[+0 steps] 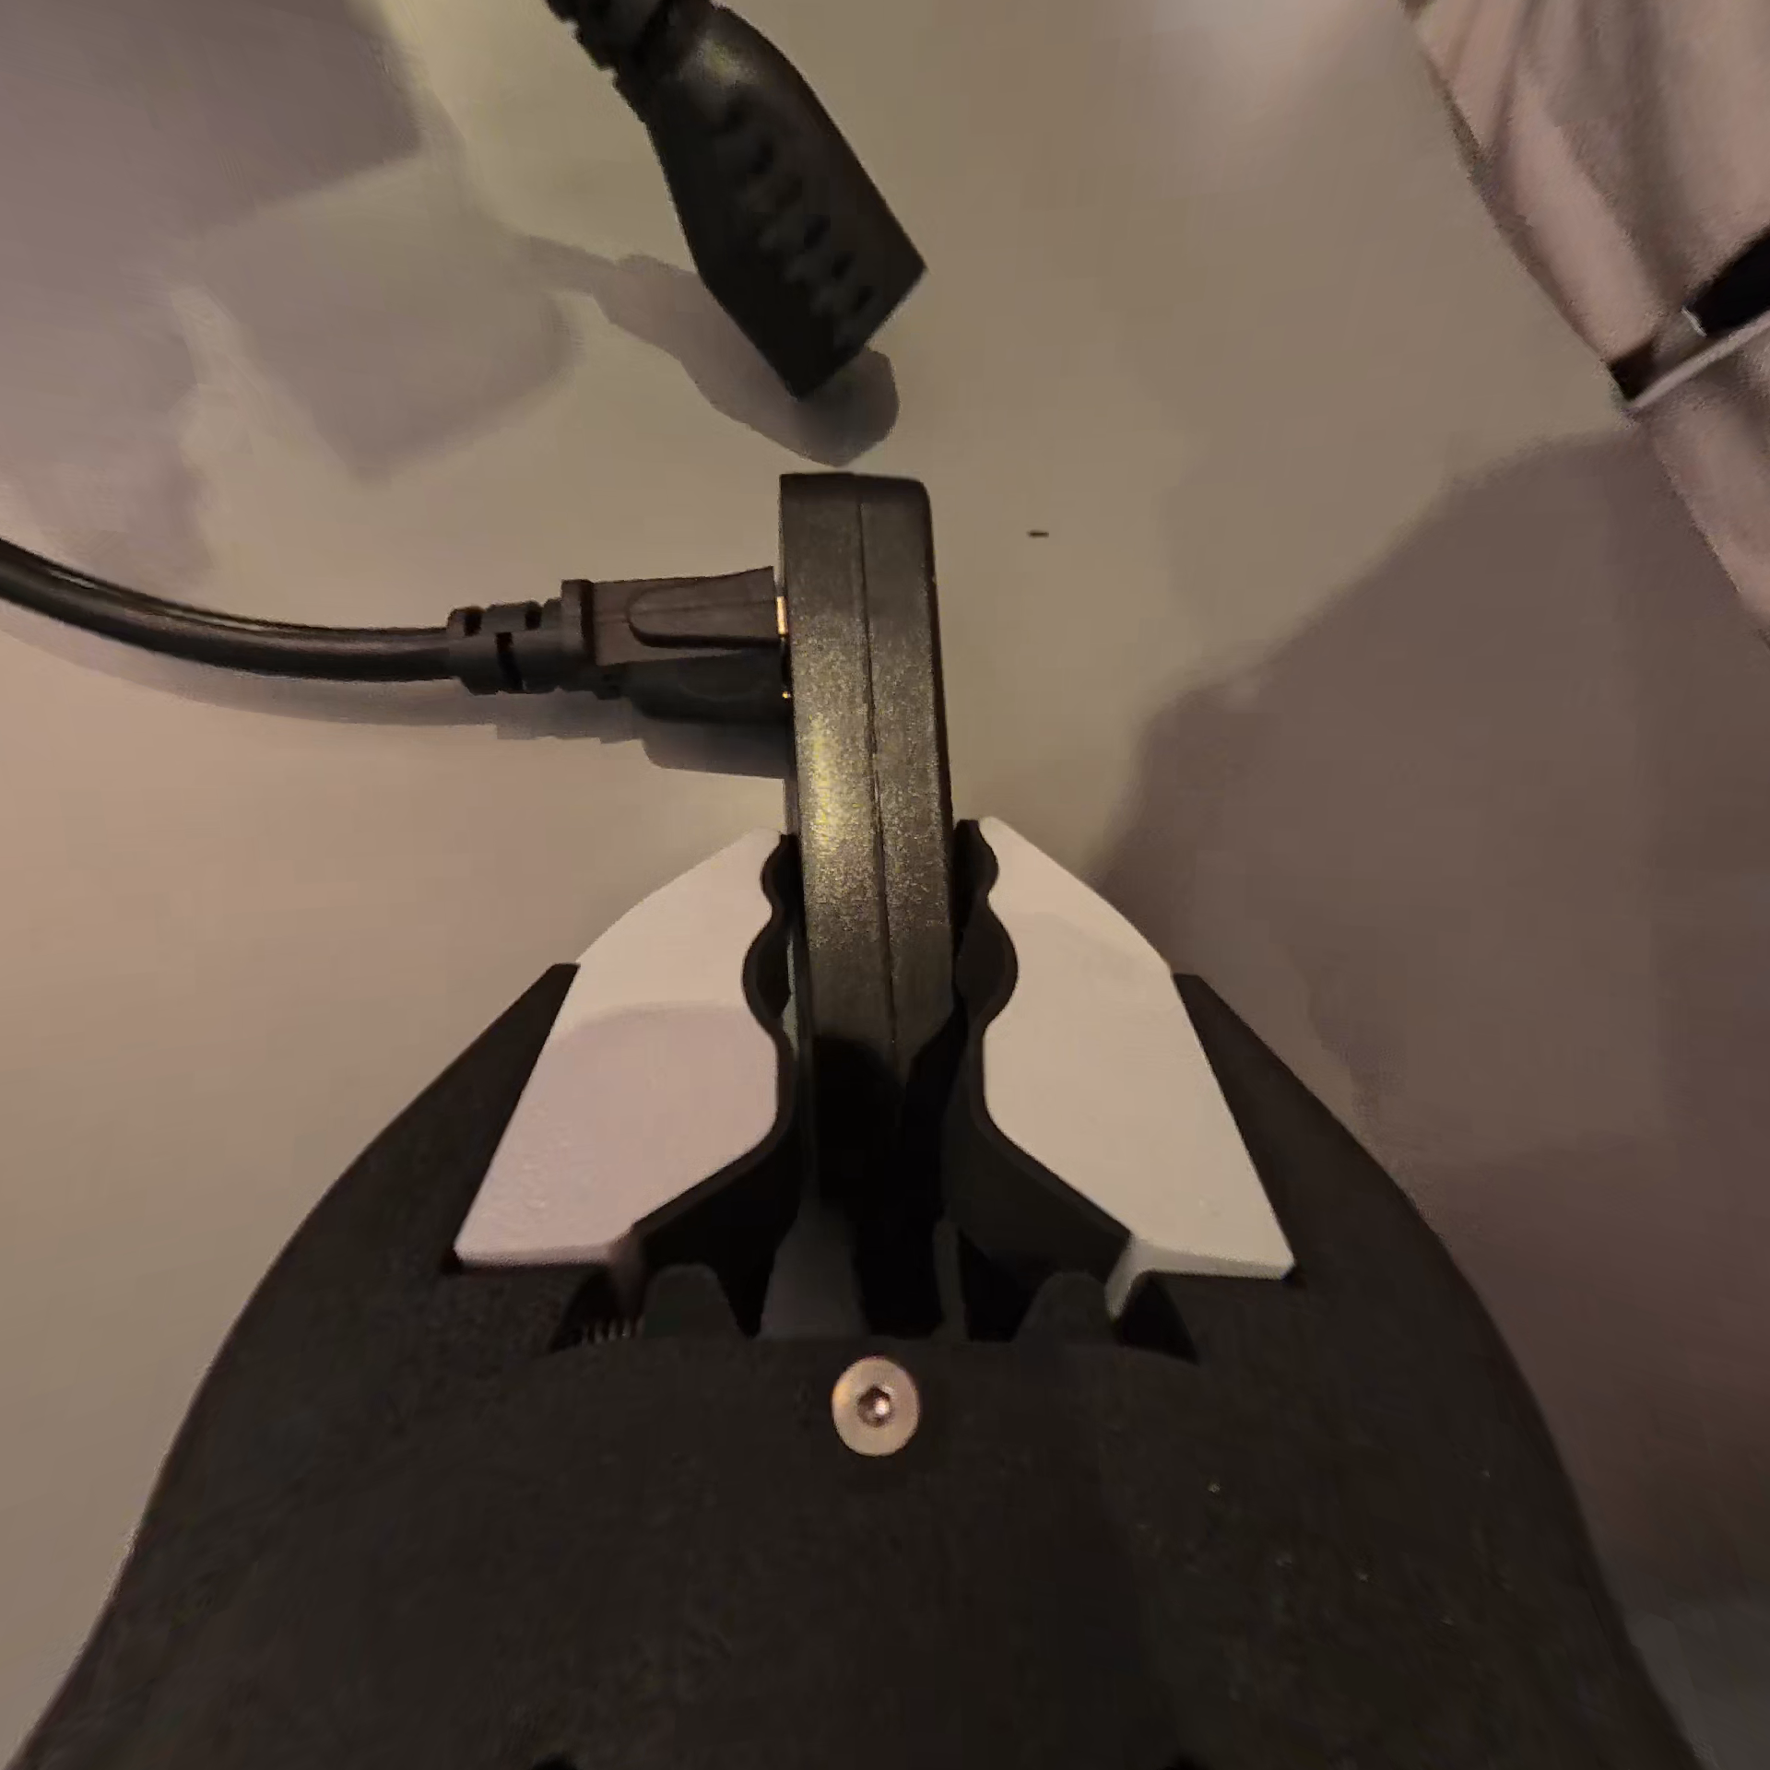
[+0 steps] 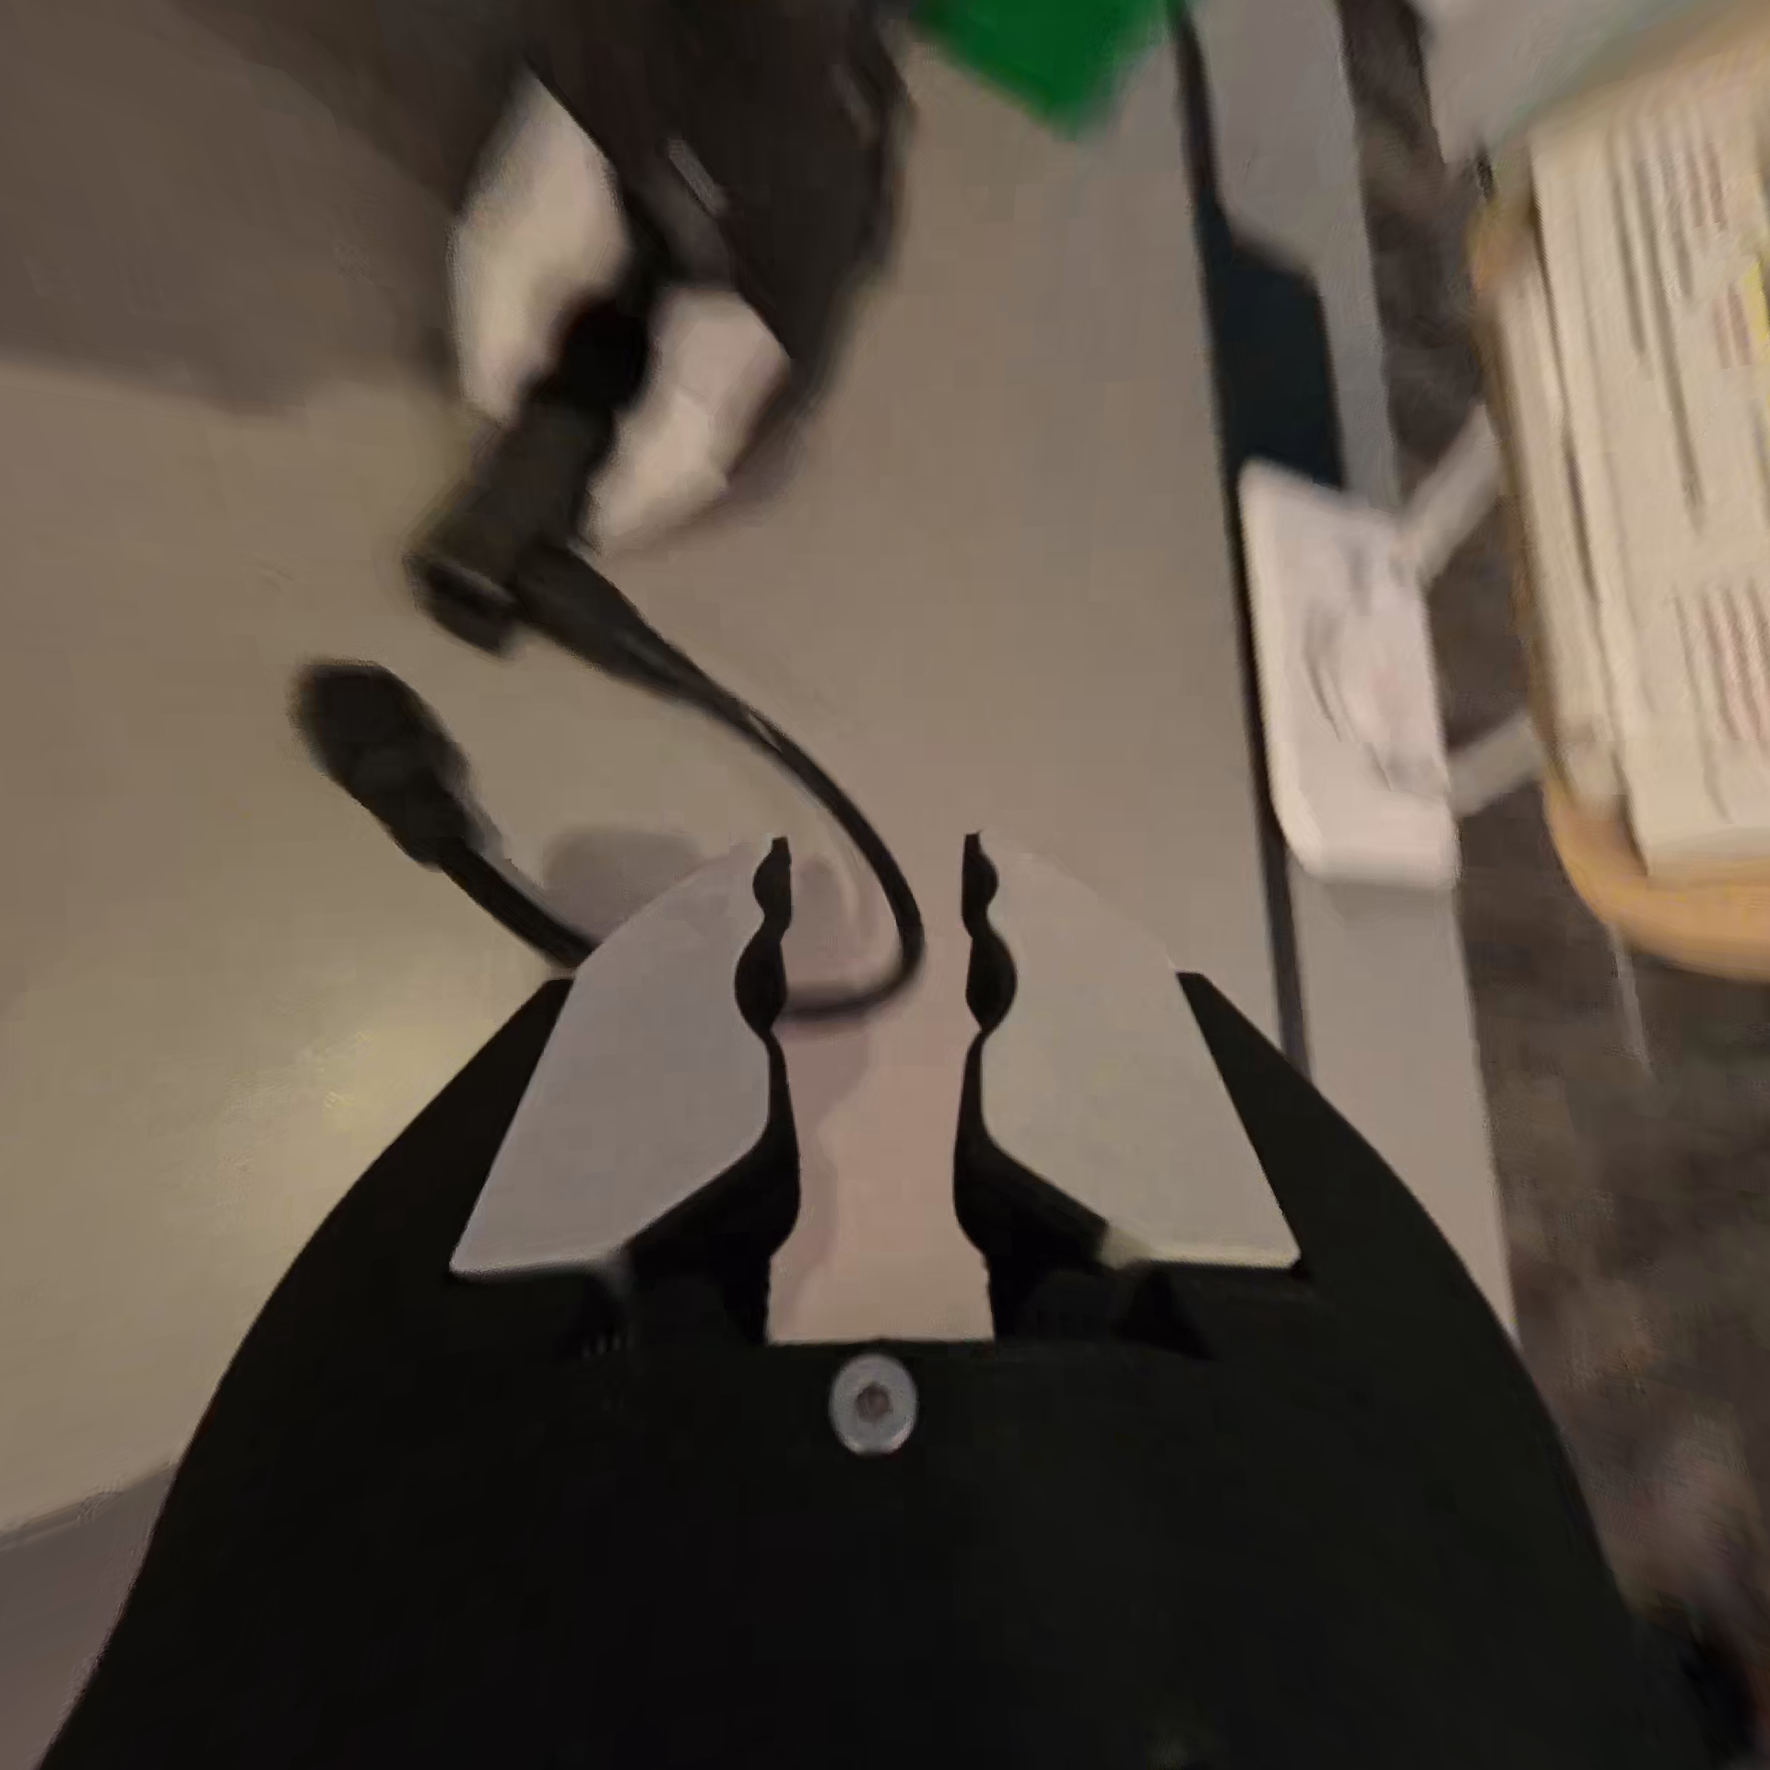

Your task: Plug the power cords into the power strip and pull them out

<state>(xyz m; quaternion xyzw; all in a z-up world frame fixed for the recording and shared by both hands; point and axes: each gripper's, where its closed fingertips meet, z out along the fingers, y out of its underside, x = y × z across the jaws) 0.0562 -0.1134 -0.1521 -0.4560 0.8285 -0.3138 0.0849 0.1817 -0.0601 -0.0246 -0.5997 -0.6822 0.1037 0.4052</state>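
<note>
Here my left claw (image 1: pixel 867 843) clamps the black power strip (image 1: pixel 862 690), which stands on edge in the middle of the frame, its grainy shell split by a seam. One black plug (image 1: pixel 670 637) sits in its left face, with a thick cord (image 1: pixel 220 623) curving off to the left edge. A second, loose plug (image 1: pixel 776 201) with ribbed sides lies on the pale table (image 1: pixel 1197 479) at the upper middle, just beyond the strip's end. My right claw (image 2: pixel 876 848) stands narrowly apart and empty above the table, over a loop of cord (image 2: pixel 862 862). Its view is blurred; the left claw (image 2: pixel 613 383) shows at upper left.
</note>
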